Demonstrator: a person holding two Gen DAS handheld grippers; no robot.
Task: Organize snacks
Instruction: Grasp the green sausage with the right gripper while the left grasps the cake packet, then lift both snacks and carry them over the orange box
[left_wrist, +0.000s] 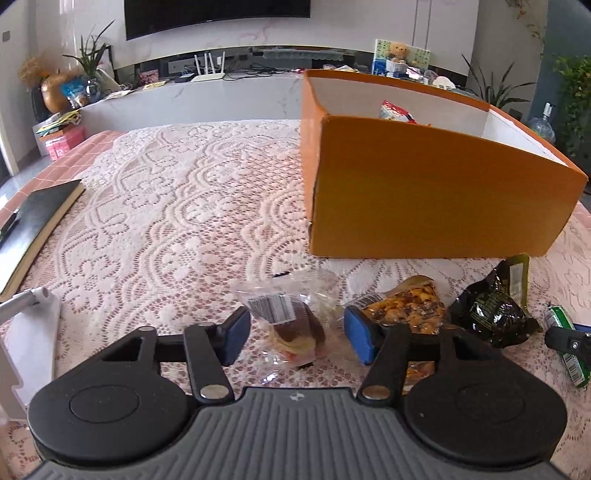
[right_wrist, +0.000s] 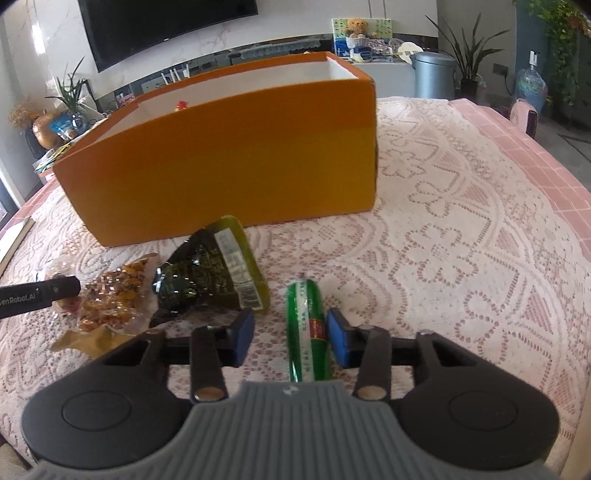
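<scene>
Both hands are low over the snacks now. My left gripper (left_wrist: 297, 334) is spread around the clear pastry packet (left_wrist: 291, 325), a pad on each side, neither one pressing on it yet. My right gripper (right_wrist: 291, 341) straddles the green tube (right_wrist: 307, 332): the right pad sits just beside it, maybe brushing it, while the left pad stands clear, so nothing is pinched

To do this well I'd close on the body of each snack, not on loose wrapper, and squeeze gently since the pastry looks soft. The tube is round and glossy, so I'd centre it between the pads or it may roll out. Then lift straight up before swinging toward the orange box (left_wrist: 424, 192), whose wall stands tall right behind the snacks. 1 red packet (left_wrist: 397, 110) already lies inside

The nut packet (left_wrist: 406, 306) and dark green pouch (left_wrist: 491, 310) wait between my 2 targets. The surface (left_wrist: 166, 206) wears a lace cloth over pink checks, which could snag a pad. A black notebook (left_wrist: 37, 221) lies far left, with a TV (left_wrist: 218, 14) and plants beyond
</scene>
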